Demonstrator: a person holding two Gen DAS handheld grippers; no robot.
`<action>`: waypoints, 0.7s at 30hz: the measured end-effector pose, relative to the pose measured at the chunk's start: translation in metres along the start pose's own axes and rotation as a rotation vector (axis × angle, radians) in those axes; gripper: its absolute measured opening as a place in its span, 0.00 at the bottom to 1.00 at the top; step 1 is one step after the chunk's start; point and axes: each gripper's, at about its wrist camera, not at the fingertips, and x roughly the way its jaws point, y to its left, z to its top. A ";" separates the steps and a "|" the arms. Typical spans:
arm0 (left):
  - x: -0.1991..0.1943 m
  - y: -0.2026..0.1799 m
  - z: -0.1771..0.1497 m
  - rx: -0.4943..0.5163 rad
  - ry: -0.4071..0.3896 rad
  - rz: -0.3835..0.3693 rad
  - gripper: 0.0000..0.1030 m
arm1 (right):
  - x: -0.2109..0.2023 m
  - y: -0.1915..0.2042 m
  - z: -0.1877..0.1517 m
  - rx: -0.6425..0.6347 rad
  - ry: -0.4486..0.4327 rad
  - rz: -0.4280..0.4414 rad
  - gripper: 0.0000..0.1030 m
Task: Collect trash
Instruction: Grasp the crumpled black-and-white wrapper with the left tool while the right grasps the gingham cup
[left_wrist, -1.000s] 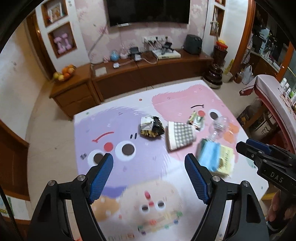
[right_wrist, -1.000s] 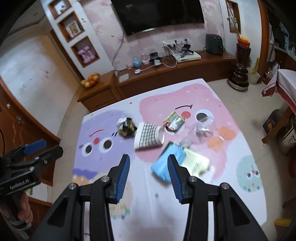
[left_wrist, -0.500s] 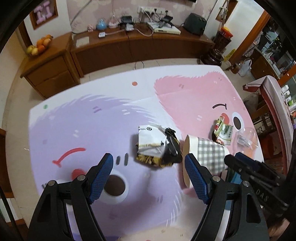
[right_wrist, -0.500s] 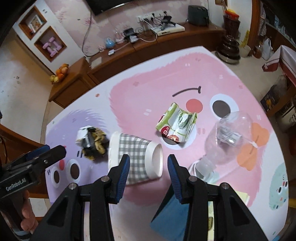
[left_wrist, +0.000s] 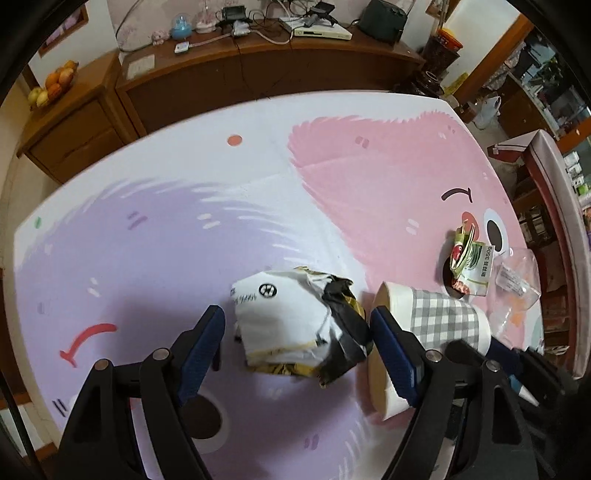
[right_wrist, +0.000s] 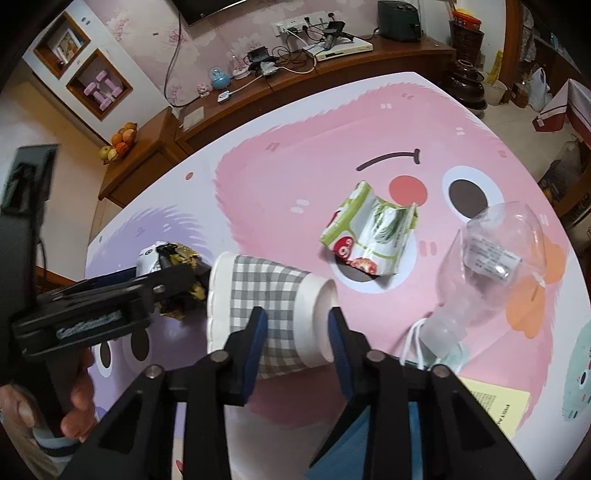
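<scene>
- The left gripper (left_wrist: 297, 349) has come down from above the mat; its jaws stand wide on both sides of the crumpled black-and-white wrapper (left_wrist: 299, 325), not touching it yet.
- The right gripper (right_wrist: 297, 334) has also descended, and its narrower jaws now frame the bottom end of the checkered paper cup (right_wrist: 269, 306), which lies on its side just beside the wrapper.
- Farther out, the green snack packet (right_wrist: 369, 236) and the clear plastic bottle (right_wrist: 495, 266) lie untouched on the cartoon mat (right_wrist: 295, 173).
- Both grasps seem ready; closing looks like the next step.
</scene>
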 end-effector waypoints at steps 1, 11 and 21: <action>0.002 0.000 0.000 -0.004 0.003 -0.003 0.77 | 0.000 0.002 -0.001 -0.009 -0.006 -0.008 0.28; -0.003 0.002 -0.016 -0.028 -0.025 -0.010 0.65 | -0.013 0.020 -0.013 -0.106 -0.056 -0.001 0.23; -0.054 0.011 -0.057 -0.045 -0.077 -0.017 0.64 | -0.041 0.026 -0.030 -0.124 -0.086 0.047 0.22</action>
